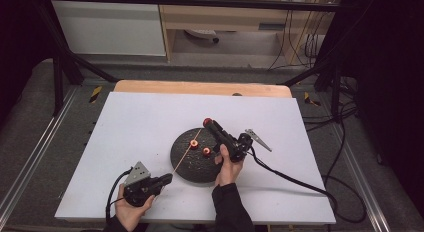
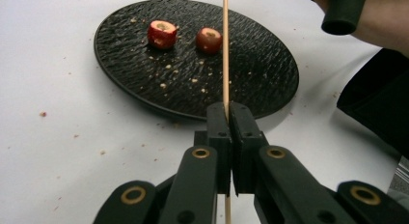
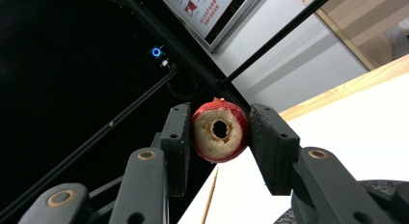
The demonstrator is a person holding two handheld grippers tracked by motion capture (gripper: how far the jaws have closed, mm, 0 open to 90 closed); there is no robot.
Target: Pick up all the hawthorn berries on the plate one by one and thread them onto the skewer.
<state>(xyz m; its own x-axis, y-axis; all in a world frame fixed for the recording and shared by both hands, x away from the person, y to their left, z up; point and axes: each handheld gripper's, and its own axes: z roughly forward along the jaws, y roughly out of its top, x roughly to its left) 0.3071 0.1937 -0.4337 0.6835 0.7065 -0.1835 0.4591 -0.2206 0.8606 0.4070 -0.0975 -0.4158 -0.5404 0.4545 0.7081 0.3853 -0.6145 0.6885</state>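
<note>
Biggest thing in front of me is the white table (image 1: 140, 142), with a round black plate (image 1: 186, 164) sitting on it between my two hands. The plate has a rough, rippled surface and a scatter of crumbs, and it lies just ahead of my left gripper (image 1: 167, 179), a bit beyond the jaw tips.

My right gripper (image 1: 209, 123) is raised over the far edge of that plate, pointing away from me and tilted upward, with its cable trailing off to the right. Its jaws are clamped on a red fruit piece (image 3: 220, 131), one pad on each side. From the right gripper view I'm looking straight at the pale cut face, which has a round hole cored through the middle.

My left gripper sits low near the table's near edge, jaws pressed together on a thin wooden skewer (image 2: 225, 50). The skewer runs straight out from the jaw tips, across the plate and up toward my right gripper.

Two more red fruit pieces (image 2: 162, 34) are on the plate, both beyond my left jaws. One lies left of the skewer, and the other is just beside it.
</note>
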